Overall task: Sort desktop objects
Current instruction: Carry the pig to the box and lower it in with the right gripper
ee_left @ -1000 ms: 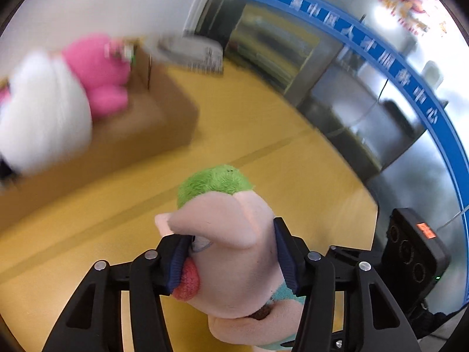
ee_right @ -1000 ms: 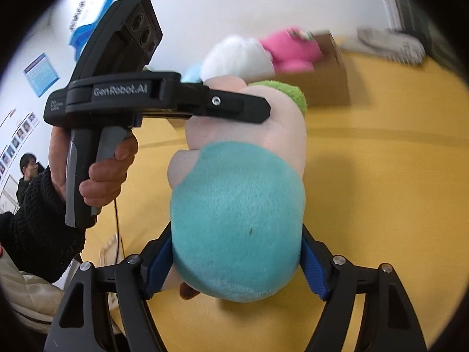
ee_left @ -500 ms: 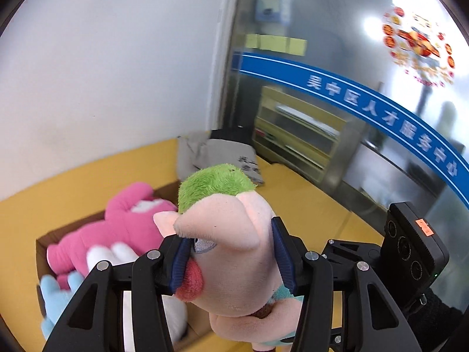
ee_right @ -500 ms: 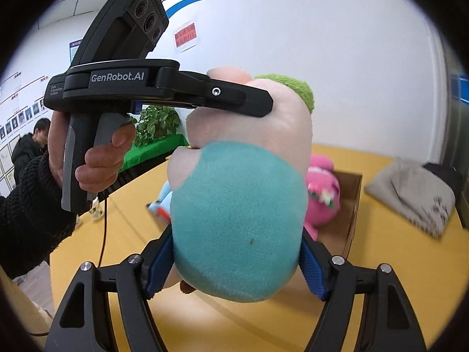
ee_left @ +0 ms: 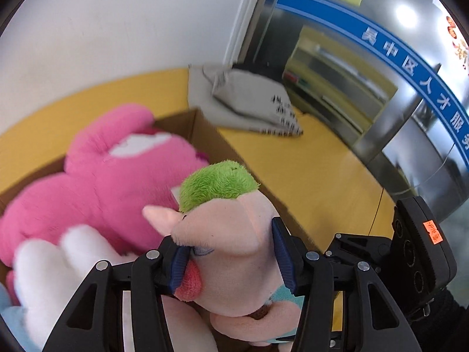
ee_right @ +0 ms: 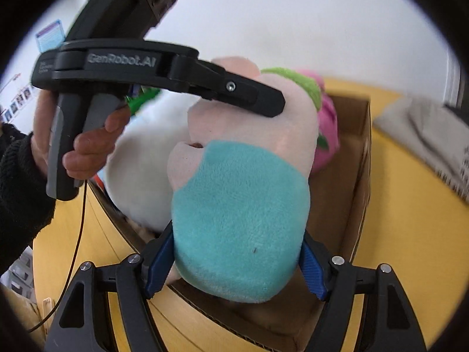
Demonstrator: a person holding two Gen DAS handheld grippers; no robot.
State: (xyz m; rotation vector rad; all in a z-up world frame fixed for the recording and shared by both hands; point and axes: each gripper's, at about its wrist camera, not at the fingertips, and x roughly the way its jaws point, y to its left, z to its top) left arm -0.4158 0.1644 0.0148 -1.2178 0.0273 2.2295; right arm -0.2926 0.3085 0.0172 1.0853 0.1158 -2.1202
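Observation:
A pink plush pig (ee_left: 228, 249) with green hair and teal trousers hangs between both grippers. My left gripper (ee_left: 231, 255) is shut on its head. My right gripper (ee_right: 234, 252) is shut on its teal body (ee_right: 240, 217). The pig hangs over an open cardboard box (ee_left: 205, 135), also seen in the right wrist view (ee_right: 356, 176). In the box lie a big pink plush (ee_left: 102, 182) and a white plush (ee_left: 58, 270). The white plush (ee_right: 143, 170) and the pink plush (ee_right: 326, 135) also show in the right wrist view.
The box stands on a yellow table (ee_left: 307, 170). A grey folded cloth bag (ee_left: 249, 99) lies on the table beyond the box, near the wall. A glass partition with a blue band (ee_left: 410, 67) runs along the right.
Both grippers carried the pig from above the table to over the box and tilted down. The box and its plush toys now lie right beneath the pig.

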